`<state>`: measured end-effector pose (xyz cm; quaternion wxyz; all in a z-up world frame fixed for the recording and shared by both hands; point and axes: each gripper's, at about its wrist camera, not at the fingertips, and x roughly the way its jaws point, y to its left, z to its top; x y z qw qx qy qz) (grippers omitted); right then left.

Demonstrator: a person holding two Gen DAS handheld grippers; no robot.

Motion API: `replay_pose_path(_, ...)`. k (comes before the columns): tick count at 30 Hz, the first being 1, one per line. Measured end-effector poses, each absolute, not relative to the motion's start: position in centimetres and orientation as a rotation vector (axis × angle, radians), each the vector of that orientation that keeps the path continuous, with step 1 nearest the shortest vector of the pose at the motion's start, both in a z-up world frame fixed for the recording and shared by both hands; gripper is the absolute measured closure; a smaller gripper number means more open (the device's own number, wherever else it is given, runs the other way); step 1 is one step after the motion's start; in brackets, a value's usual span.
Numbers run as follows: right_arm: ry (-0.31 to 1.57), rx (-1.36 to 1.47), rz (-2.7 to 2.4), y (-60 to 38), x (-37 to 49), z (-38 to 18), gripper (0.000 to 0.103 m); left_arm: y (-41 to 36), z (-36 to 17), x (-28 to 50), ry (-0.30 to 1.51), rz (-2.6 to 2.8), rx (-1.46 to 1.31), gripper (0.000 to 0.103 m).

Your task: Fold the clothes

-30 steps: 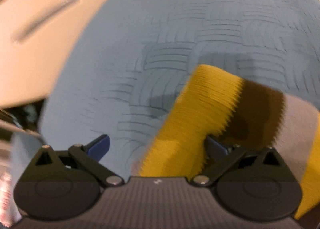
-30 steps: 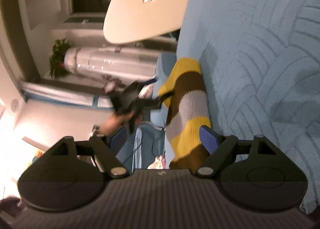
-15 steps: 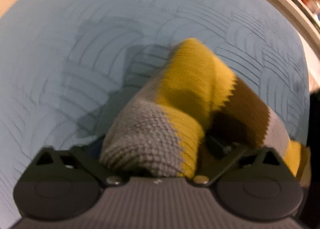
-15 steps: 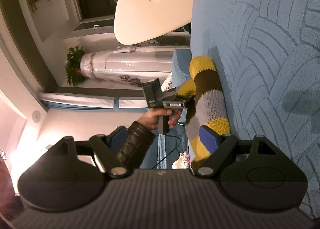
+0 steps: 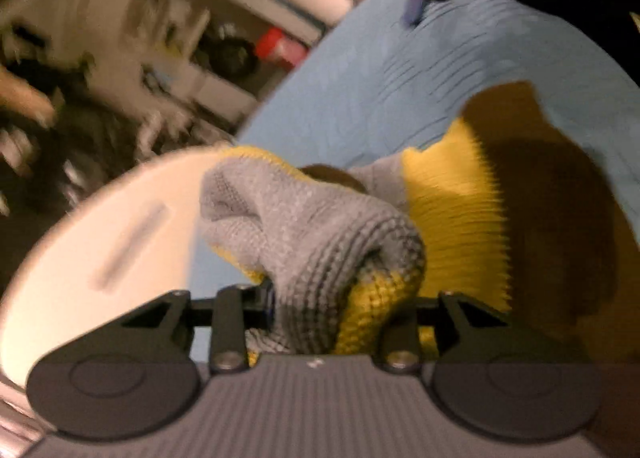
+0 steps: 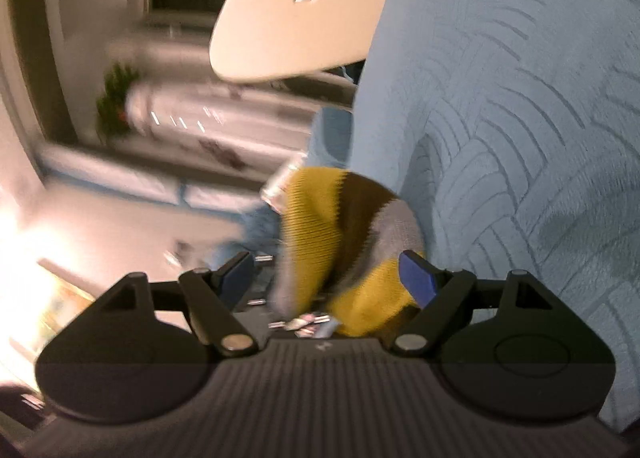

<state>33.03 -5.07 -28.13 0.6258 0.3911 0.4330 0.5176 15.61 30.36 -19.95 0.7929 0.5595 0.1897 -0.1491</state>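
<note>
**Left gripper closing on a bunched end of the knit, fold under way**

Nearest the left wrist camera, the left gripper (image 5: pixel 316 306) has a bunched end of the striped yellow, brown and grey knitted garment (image 5: pixel 320 234) between its jaws, which are closing on it; the wool fills the gap and bulges out above the fingers. The rest of the garment trails away to the right over the pale blue textured bed cover (image 5: pixel 460 70), where a yellow band and a brown band lie flat.

In the right wrist view, the right gripper (image 6: pixel 328 278) stands with its jaws wide apart. The same garment (image 6: pixel 340 218) sits near the edge of the bed cover (image 6: pixel 520 118), in front of and partly between the blue fingers, but I cannot see either pad pressing on it.

This looks like the gathering step of a fold: one end is taken up, ready to be carried across the rest. The next move probably calls for a firm pinch through thick, springy wool, and for the right gripper to take or pin another part so the piece does not drag.

Beyond the bed stands a round cream tabletop (image 5: pixel 100 242), close to the garment's grey end. Farther off, blurred white shelving with a red container (image 5: pixel 276 46) and a green plant (image 6: pixel 114 102) show. The tabletop edge could catch a wide swing.
</note>
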Motion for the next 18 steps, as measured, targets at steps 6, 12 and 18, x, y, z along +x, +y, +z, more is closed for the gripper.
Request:
replay_pose_path(6, 0.95, 0.812, 1.319, 0.4, 29.4, -23.9, 0.021, 28.6, -19.8, 12.6, 0.378, -0.43, 1.252, 0.064)
replay_pose_path(12, 0.722, 0.506, 1.019, 3.8, 26.1, -16.7, 0.02, 27.4, -21.9, 11.6, 0.412, -0.449, 1.281, 0.059)
replay_pose_path(18, 0.797, 0.419, 1.153, 9.4, 24.0, -17.3, 0.023, 27.5, -23.2, 8.7, 0.413, -0.432, 1.308, 0.05)
